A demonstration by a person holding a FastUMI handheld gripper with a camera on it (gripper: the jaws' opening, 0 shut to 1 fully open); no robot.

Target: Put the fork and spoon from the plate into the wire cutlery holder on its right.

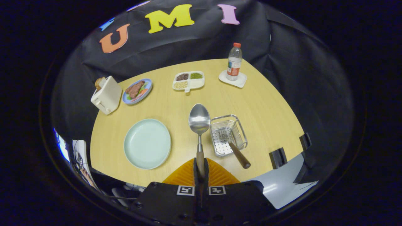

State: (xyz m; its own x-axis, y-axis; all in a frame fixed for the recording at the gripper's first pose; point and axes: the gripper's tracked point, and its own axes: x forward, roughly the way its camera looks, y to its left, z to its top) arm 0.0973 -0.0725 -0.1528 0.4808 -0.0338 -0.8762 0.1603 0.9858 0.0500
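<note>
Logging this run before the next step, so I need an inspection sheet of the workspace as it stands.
Surface: wooden table, bare around the job's things.
Job's things: plate empty; fork in the wire holder, handle sticking out; spoon held, left of the holder.
Clutter: toaster, food plate, divided tray, bottle on a coaster.
Grippers: tongs shut on the spoon's handle.
Cables: nothing seen.
Surroundings: black cloth wall.
</note>
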